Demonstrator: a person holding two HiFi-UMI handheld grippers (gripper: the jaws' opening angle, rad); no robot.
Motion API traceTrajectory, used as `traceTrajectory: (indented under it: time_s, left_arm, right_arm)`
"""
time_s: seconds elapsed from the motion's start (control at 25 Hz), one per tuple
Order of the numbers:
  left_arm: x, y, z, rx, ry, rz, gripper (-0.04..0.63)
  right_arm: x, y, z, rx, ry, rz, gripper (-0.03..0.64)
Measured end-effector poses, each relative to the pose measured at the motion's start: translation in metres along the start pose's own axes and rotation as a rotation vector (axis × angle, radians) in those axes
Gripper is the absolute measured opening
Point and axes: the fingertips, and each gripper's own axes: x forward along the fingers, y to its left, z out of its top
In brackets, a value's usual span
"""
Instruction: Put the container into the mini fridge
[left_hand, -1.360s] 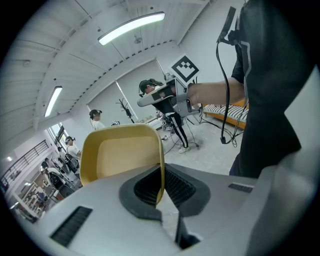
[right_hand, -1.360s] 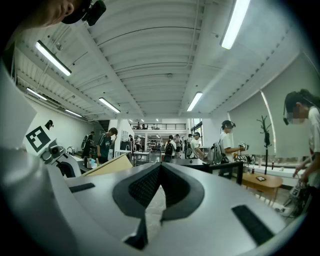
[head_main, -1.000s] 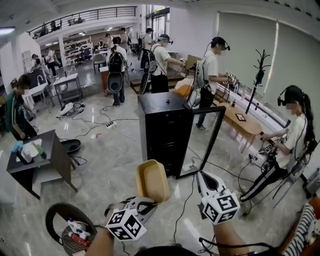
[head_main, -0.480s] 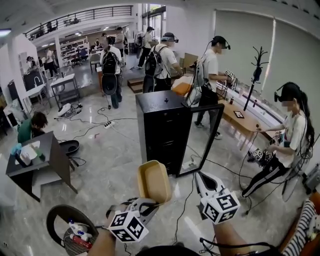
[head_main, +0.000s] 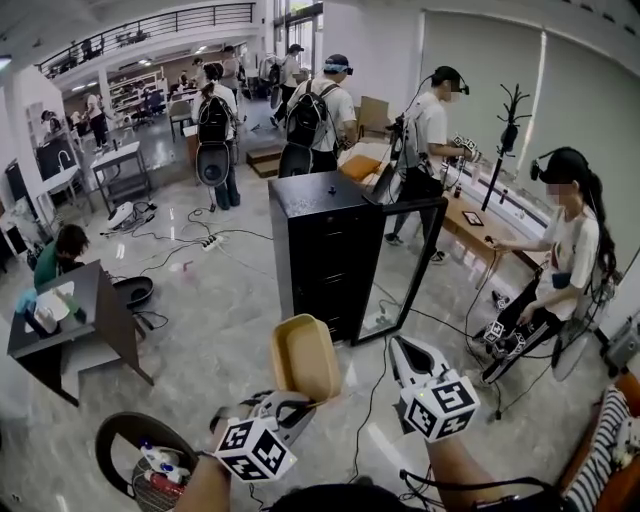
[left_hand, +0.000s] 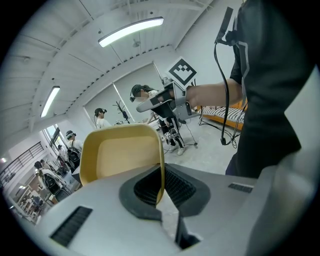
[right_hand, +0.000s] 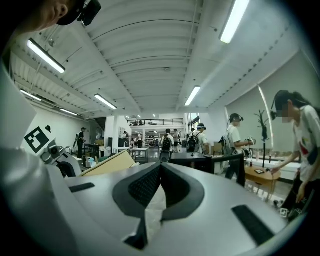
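Observation:
A yellow open container (head_main: 305, 358) is held upright by its rim in my left gripper (head_main: 300, 405), low in the head view. In the left gripper view the container's (left_hand: 120, 155) thin wall runs down between the pads, and the left gripper (left_hand: 161, 187) is shut on it. My right gripper (head_main: 398, 348) hovers just right of the container, shut and empty. In its own view the right gripper (right_hand: 160, 167) has its jaws meeting. The black mini fridge (head_main: 325, 255) stands ahead on the floor with its door (head_main: 410, 265) swung open to the right.
Several people with headsets stand behind and to the right of the fridge. A small dark table (head_main: 75, 320) is at left, a round bin with bottles (head_main: 140, 460) at lower left, a wooden bench (head_main: 480, 235) at right. Cables (head_main: 375, 400) trail across the floor.
The fridge has drawn slightly nearer and shifted left in the head view. The container stays gripped in the left gripper. A person at the left table has crouched down.

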Motion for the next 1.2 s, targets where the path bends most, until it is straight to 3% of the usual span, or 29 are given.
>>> traceTrajectory:
  time_s: [0.72, 1.2]
  left_arm:
    - [-0.038, 0.020, -0.049, 0.036, -0.037, -0.044, 0.015]
    - [-0.008, 0.045, -0.047, 0.011, -0.016, -0.009, 0.015]
  right_arm:
    - [0.027, 0.055, -0.007, -0.035, 0.000, -0.043, 0.011]
    - [0.055, 0.020, -0.008, -0.035, 0.005, -0.007, 0.011]
